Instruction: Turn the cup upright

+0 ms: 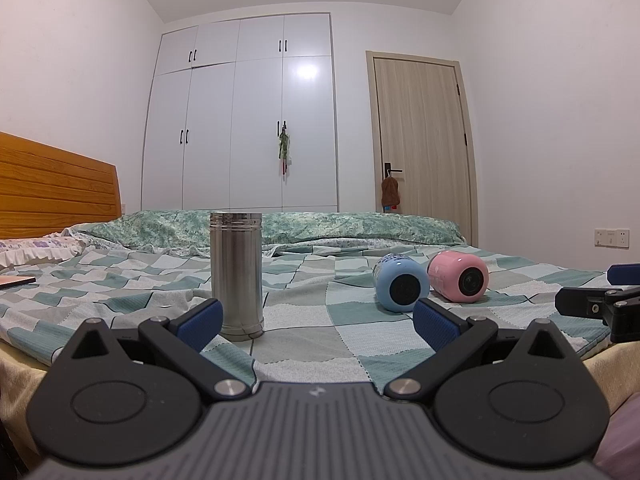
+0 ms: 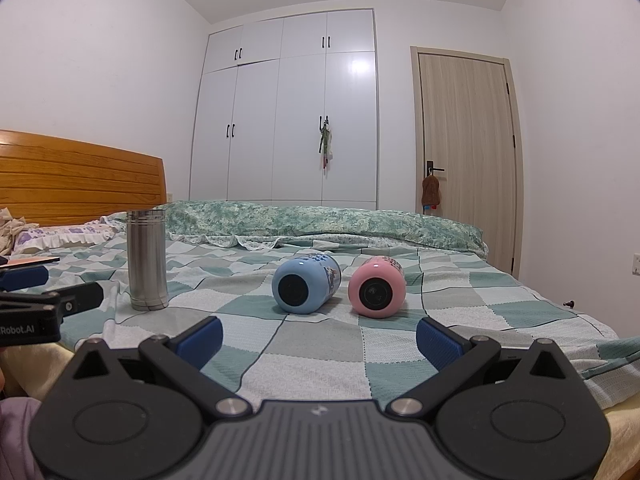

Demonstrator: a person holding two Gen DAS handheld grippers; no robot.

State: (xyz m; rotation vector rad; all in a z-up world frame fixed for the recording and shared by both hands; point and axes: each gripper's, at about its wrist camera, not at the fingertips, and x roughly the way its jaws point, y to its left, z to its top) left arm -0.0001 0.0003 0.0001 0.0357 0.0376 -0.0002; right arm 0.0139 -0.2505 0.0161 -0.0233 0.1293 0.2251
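Note:
A steel cup (image 1: 237,274) stands on the checked bedsheet, its threaded end up; it also shows in the right wrist view (image 2: 147,258). A blue cup (image 1: 400,287) (image 2: 306,283) and a pink cup (image 1: 459,276) (image 2: 377,287) lie on their sides side by side, dark round ends facing me. My left gripper (image 1: 318,322) is open and empty, just short of the steel cup, its left pad (image 1: 200,320) beside the cup's base. My right gripper (image 2: 319,338) is open and empty, in front of the blue and pink cups.
The checked sheet (image 2: 320,356) covers the bed. A rolled green quilt (image 2: 320,220) lies across the far side. A wooden headboard (image 1: 56,188) is at the left, with pillows. A flat object (image 1: 16,281) lies at far left. White wardrobe and door stand behind.

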